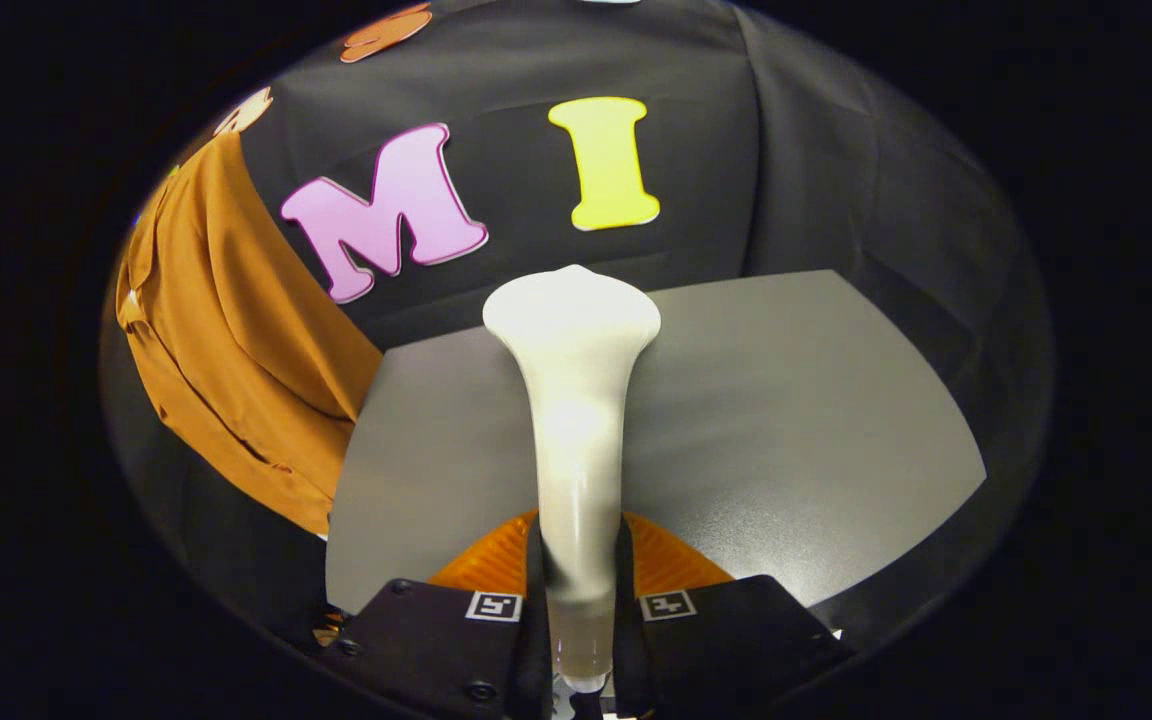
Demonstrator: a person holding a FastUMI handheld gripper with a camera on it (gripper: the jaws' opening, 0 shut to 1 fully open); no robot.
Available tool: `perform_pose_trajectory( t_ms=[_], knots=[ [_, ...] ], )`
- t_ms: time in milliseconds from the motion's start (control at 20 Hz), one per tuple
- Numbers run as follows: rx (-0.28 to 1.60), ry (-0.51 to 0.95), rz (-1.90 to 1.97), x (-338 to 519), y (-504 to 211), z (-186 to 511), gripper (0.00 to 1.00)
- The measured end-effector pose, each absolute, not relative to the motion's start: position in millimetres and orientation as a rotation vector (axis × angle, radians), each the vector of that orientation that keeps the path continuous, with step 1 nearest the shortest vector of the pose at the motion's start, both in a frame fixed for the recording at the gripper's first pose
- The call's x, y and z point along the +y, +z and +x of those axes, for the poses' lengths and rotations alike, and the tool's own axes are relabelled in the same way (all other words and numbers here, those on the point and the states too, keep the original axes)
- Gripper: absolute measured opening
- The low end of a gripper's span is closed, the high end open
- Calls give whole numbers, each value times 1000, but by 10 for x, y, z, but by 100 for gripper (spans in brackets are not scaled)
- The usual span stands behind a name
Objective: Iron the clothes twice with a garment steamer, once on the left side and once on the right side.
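Gripper view: tool (579, 590) clenched on steamer (574, 400) handle, head raised over grey worktop (816, 420). Orange garment (226, 350) hung at ten o'clock. Head best swung there, kept flat, drawn slowly down.

tool (579, 590) | both fingers (496, 575) clamped on white steamer handle (576, 470) | pointing forward, level

Dim booth; glare on steamer (574, 400); edges fisheye-warped.

The white garment steamer (574, 400) stands upright, its handle pinched between the fingers, flared head topmost. The orange-brown clothes (226, 340) hang beside it, wrinkled.
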State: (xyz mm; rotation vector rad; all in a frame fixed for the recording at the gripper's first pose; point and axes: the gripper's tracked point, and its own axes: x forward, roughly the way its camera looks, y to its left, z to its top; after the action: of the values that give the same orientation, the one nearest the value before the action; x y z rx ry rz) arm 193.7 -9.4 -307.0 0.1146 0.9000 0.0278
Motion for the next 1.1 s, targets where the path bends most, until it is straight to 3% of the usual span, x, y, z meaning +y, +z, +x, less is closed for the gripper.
perform_pose_trajectory(
  t_ms=[250,450,750,1100],
  knots=[
    [657,-5,116,-70,-2497,1774,28],
    [521,52,101,190,-2000,1584,28],
    [438,138,46,925,-1564,1466,28],
    [436,226,-11,2019,-1600,1496,28]
  ],
)
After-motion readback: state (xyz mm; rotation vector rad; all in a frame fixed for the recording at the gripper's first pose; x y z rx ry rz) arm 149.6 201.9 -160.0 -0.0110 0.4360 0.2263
